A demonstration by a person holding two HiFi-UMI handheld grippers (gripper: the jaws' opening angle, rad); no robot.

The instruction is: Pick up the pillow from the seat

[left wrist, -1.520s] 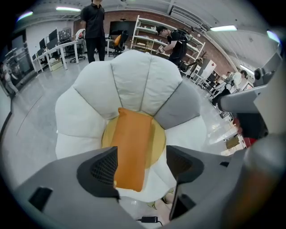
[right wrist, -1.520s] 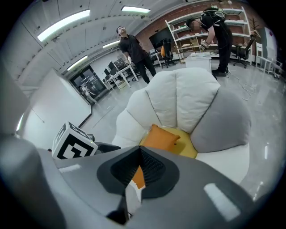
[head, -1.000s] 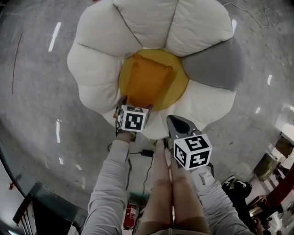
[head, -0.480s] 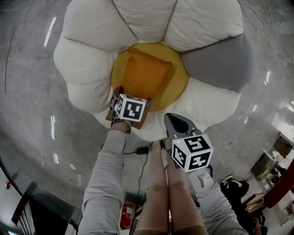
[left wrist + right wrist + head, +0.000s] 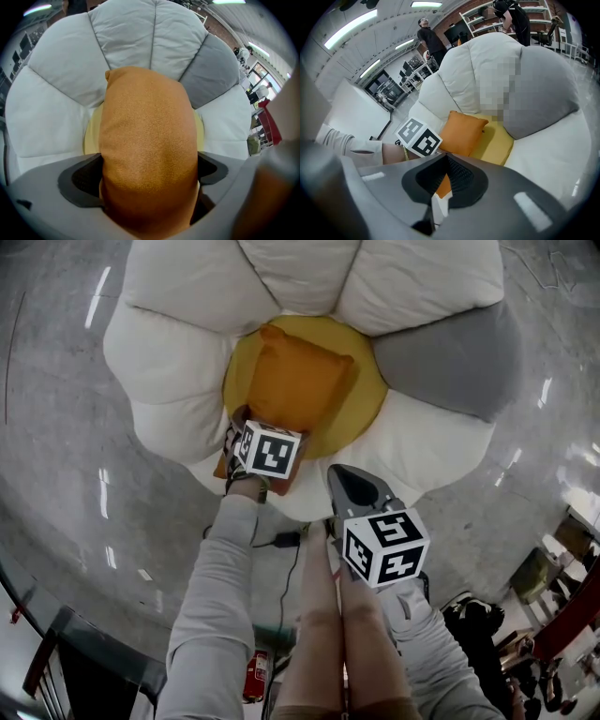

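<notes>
An orange pillow [image 5: 298, 385] lies on the yellow centre [image 5: 361, 409] of a flower-shaped seat [image 5: 187, 296] with white petals and one grey petal. My left gripper [image 5: 262, 432] is at the pillow's near edge, and its marker cube hides that edge in the head view. In the left gripper view the pillow [image 5: 147, 136] fills the gap of the left gripper [image 5: 149, 173]. The jaws stand wide on either side of it without visibly pinching it. My right gripper [image 5: 349, 486] hangs shut and empty over the seat's front petal. The pillow [image 5: 464, 131] shows beyond the right gripper [image 5: 445, 180].
The seat stands on a glossy grey floor. A black cable and adapter [image 5: 286, 540] lie on the floor by my legs, with a red can [image 5: 255, 681] further back. Dark bags [image 5: 478, 624] sit at the right. People [image 5: 429, 37] and shelves stand far behind the seat.
My left gripper has pushed a little further over the pillow's near edge. The right gripper has hardly moved.
</notes>
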